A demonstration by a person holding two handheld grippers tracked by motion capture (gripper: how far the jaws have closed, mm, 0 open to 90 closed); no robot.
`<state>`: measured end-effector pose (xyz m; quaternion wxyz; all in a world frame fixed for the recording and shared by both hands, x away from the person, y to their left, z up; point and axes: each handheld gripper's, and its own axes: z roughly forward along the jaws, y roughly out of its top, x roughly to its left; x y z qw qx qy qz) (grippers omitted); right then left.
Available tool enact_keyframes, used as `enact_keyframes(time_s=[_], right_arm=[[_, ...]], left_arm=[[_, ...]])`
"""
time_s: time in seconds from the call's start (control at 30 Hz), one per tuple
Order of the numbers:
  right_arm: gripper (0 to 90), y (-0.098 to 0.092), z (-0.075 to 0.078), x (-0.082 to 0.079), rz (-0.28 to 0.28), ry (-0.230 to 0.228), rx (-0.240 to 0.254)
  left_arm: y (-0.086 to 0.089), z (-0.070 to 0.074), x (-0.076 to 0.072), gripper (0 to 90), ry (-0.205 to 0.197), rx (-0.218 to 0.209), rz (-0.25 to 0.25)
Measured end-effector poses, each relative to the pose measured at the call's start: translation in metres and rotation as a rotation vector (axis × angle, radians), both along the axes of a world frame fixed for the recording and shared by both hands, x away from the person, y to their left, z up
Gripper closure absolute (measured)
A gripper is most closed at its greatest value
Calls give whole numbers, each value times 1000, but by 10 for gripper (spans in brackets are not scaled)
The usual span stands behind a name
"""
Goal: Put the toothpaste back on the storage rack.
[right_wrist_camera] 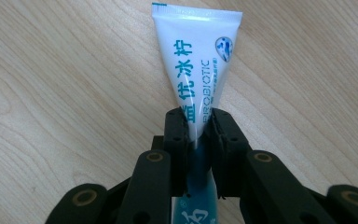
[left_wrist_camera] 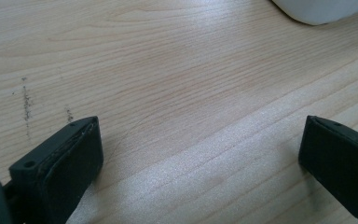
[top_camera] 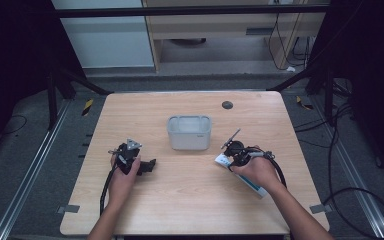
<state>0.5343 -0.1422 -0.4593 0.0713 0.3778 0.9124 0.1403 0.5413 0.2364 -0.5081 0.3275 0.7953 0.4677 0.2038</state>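
The right tongs (right_wrist_camera: pixel 196 133) pinch the toothpaste tube (right_wrist_camera: pixel 196 60) mid-body. Lift it level and steady toward the bin (top_camera: pixel 189 132). The left tongs (left_wrist_camera: pixel 200 158) stand wide open, holding nothing, above the surface (left_wrist_camera: pixel 168 70).

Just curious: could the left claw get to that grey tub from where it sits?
Probably yes. The left claw is open and bare table lies between it and the tub.

A wooden table (top_camera: pixel 190 195) bears a grey tub (top_camera: pixel 189 132) and a toothpaste tube (top_camera: pixel 252 186).
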Motion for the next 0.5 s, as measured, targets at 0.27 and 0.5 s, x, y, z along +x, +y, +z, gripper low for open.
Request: enact_keyframes(time_s=[0.27, 0.5], right_arm=[[790, -2, 2, -1, 1, -8, 10], [791, -6, 7, -1, -16, -15, 34]], left_arm=[[0, 0, 0, 0, 0, 0, 0], [0, 0, 0, 0, 0, 0, 0]])
